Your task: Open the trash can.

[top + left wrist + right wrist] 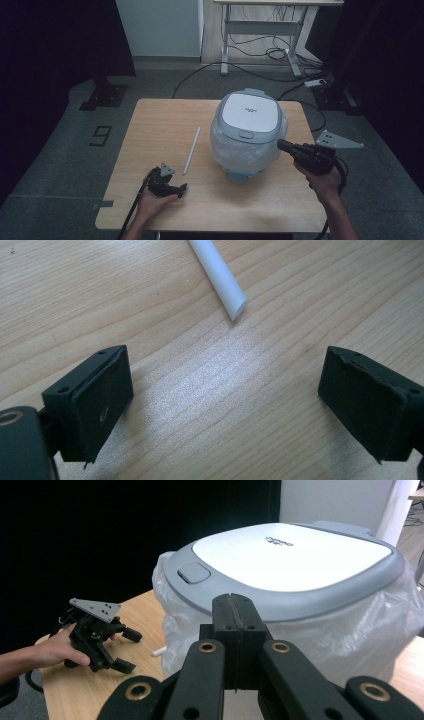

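Hands come in from the near edge of the wooden desk [150, 120], each one holding a claw. At about 7 o'clock on the desk, the left claw [183, 190] sits low on the wood with its two black jaws wide apart and nothing between them. In the left gripper view, bare wood lies between the jaws, and the end of a white tube [220, 277] lies a little past them, not touching. From above, that white tube [191, 150] lies on the desk, running from near the left claw toward 12 o'clock. At about 4 o'clock, the right claw [281, 145] is up off the desk with its jaws shut tight together and holding nothing. Its tip is just beside the rice cooker [247, 132], at the side with the clear plastic bag [225, 150] around it. The cooker stands right of the middle, with its white and grey lid [290, 555] closed. Farther back, on the floor behind the desk, there are black cables [260, 70].
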The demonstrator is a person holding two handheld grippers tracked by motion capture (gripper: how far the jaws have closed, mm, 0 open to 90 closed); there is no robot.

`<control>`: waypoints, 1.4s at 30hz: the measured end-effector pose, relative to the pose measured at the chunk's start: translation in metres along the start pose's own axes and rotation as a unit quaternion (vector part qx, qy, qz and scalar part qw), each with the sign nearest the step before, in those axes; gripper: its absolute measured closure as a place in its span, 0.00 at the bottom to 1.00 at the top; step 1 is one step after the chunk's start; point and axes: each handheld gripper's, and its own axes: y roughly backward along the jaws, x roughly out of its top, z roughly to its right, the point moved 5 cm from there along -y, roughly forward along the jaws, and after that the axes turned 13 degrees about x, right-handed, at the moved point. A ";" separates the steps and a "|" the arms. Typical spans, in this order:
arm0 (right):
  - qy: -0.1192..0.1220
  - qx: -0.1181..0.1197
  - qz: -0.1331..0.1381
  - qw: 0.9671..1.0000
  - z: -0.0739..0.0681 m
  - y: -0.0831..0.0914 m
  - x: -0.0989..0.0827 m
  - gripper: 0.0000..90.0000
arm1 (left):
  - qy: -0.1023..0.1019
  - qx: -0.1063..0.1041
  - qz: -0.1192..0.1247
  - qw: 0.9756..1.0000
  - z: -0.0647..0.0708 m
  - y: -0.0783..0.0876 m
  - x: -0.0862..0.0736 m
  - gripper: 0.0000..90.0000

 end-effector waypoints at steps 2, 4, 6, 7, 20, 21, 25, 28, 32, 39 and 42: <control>-0.002 0.001 0.000 1.000 0.001 -0.003 0.002 1.00 | 0.000 0.000 -0.001 1.000 0.000 0.000 0.000 0.08; -0.002 0.002 -0.002 1.000 0.002 -0.007 0.003 1.00 | 0.000 0.000 -0.001 1.000 0.000 0.000 0.000 0.08; 0.000 0.005 -0.003 1.000 0.001 -0.011 0.006 1.00 | 0.000 0.000 -0.001 1.000 0.000 0.000 0.000 0.08; 0.000 0.005 -0.003 1.000 0.001 -0.011 0.006 1.00 | 0.000 0.000 -0.001 1.000 0.000 0.000 0.000 0.08; 0.002 0.022 -0.016 1.000 0.000 -0.039 0.014 1.00 | -0.001 0.000 -0.001 1.000 0.000 0.000 0.000 0.08; 0.002 0.022 -0.016 1.000 0.000 -0.039 0.014 1.00 | -0.001 0.000 -0.001 1.000 0.000 0.000 0.000 0.08; 0.003 0.027 -0.022 0.999 -0.001 -0.049 0.016 1.00 | -0.001 0.000 -0.001 1.000 0.000 0.000 0.000 0.08; 0.003 0.032 -0.026 0.999 -0.002 -0.058 0.018 1.00 | -0.001 0.000 -0.001 1.000 0.000 0.000 0.000 0.08; 0.003 0.036 -0.029 0.999 -0.002 -0.065 0.020 1.00 | -0.001 0.000 -0.001 1.000 0.000 0.000 0.000 0.08; 0.005 0.043 -0.037 0.998 -0.003 -0.077 0.022 1.00 | 0.000 0.000 -0.001 1.000 0.000 0.000 0.000 0.08; 0.005 0.044 -0.038 0.998 -0.003 -0.080 0.023 1.00 | -0.001 0.000 -0.001 1.000 0.000 0.000 0.000 0.08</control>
